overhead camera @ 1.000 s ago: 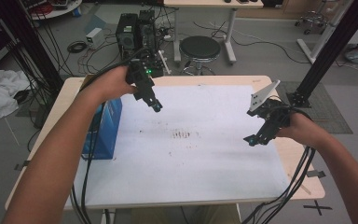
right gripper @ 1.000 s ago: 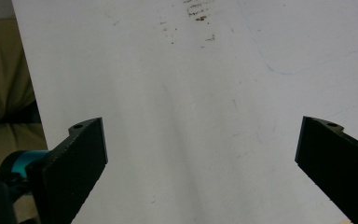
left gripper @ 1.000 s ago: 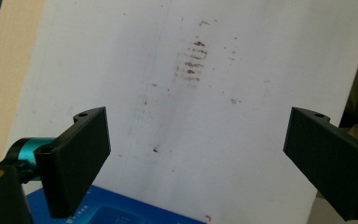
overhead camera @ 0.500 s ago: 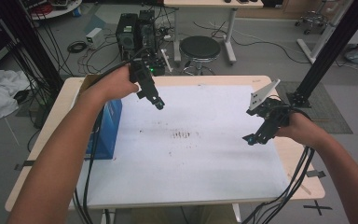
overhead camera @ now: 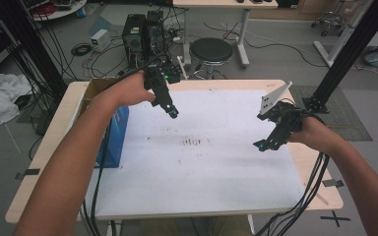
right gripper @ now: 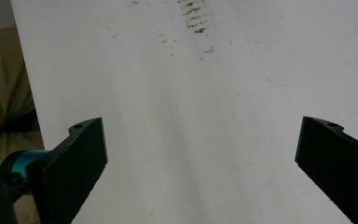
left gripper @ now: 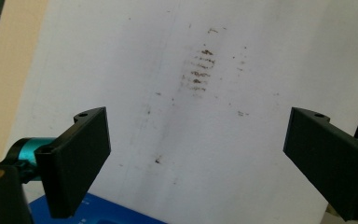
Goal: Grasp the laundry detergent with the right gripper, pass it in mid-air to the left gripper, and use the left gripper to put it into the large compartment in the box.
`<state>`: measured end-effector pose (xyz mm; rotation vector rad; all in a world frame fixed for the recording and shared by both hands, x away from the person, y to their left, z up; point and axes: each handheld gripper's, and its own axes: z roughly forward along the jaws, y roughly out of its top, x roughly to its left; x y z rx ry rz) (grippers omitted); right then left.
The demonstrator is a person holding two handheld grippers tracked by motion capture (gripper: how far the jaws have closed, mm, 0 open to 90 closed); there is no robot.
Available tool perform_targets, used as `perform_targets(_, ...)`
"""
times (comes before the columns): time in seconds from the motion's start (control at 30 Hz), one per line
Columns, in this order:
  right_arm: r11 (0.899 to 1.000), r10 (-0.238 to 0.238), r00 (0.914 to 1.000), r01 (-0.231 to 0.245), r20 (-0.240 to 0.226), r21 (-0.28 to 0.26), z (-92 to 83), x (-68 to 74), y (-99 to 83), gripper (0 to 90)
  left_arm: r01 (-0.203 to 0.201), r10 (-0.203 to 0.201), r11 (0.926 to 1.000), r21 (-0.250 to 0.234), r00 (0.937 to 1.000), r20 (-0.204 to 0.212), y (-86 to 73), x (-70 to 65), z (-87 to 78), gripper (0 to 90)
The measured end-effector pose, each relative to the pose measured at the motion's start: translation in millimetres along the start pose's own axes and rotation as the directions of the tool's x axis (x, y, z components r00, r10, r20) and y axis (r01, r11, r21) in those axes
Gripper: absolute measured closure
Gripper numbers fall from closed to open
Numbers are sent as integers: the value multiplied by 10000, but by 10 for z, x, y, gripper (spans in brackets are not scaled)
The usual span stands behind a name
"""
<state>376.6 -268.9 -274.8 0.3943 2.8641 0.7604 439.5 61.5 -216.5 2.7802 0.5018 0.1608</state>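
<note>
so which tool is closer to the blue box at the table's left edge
Left. The left tool hovers just right of the blue box; the right tool is far across the white sheet.

A blue box (overhead camera: 113, 140) sat at the left side of the table, nearest the hands at work. Its long side ran along the left edge of the white sheet (overhead camera: 211, 162) covering the tabletop, partly hidden behind the person's left forearm. In the left gripper view a corner of its blue top (left gripper: 107, 215) showed at the bottom edge, against the sheet. It lay flat and untouched.
</note>
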Motion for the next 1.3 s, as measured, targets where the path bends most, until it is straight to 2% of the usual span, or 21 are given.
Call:
perform_targets(0.3,10000,-20,10000,21,-56,33,20,-28,18,12,-211,212,9998,-65,9997,143,33,8,33,73)
perform_targets(0.37,10000,29,10000,-28,-66,15,19,-35,20,12,-105,107,9998,-171,9999,99,35,10,39,73)
perform_targets(1.3,10000,-41,10000,42,-59,70,19,-7,27,12,-259,257,9995,-153,9996,-148,0,3,10,73)
